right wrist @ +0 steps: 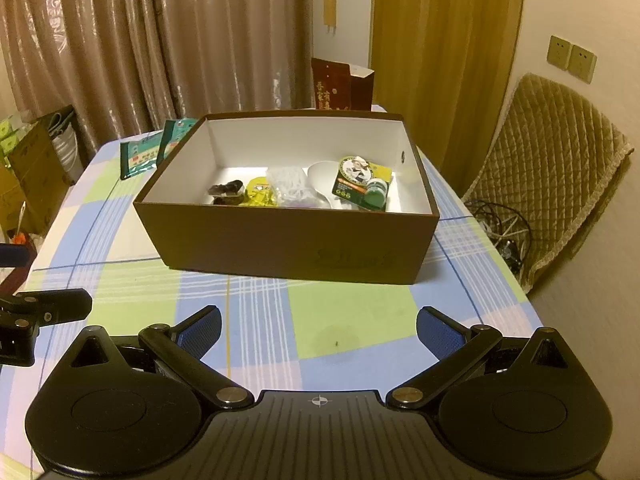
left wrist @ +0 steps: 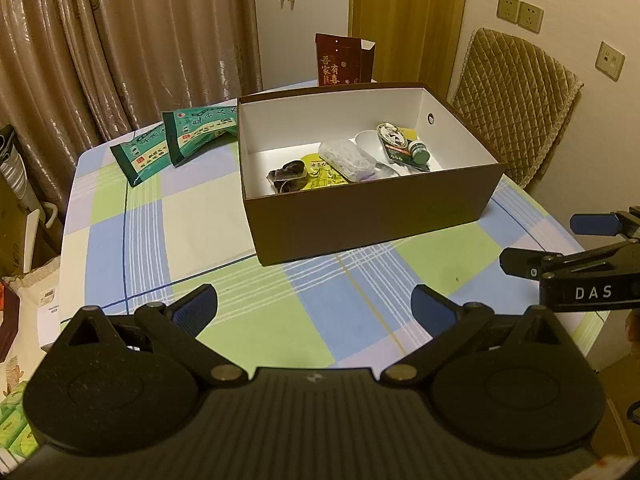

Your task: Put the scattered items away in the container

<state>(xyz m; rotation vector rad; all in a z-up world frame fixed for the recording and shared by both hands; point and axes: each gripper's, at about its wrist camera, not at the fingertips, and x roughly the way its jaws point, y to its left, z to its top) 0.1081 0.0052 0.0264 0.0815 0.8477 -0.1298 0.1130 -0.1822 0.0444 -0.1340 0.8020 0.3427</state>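
Left gripper [left wrist: 314, 306]: your jaws are spread wide, holding nothing, above the checked cloth [left wrist: 168, 216] in front of the box [left wrist: 360, 220].
Right gripper [right wrist: 319, 330]: yours is equally wide apart and empty, facing the box's long side.
Box: open, on the cloth; inside lie a yellow packet [left wrist: 322, 172], clear bag [left wrist: 348, 158], green bottle [left wrist: 420, 152] and white spoon [right wrist: 320, 178].
Green packs [left wrist: 176, 142]: two, outside the box, beside its left wall.

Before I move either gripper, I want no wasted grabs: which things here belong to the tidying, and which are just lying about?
Belongs:
brown box
two green packets, on the cloth, outside the box
left gripper, open
right gripper, open

Lying about:
red carton
quilted chair
curtains
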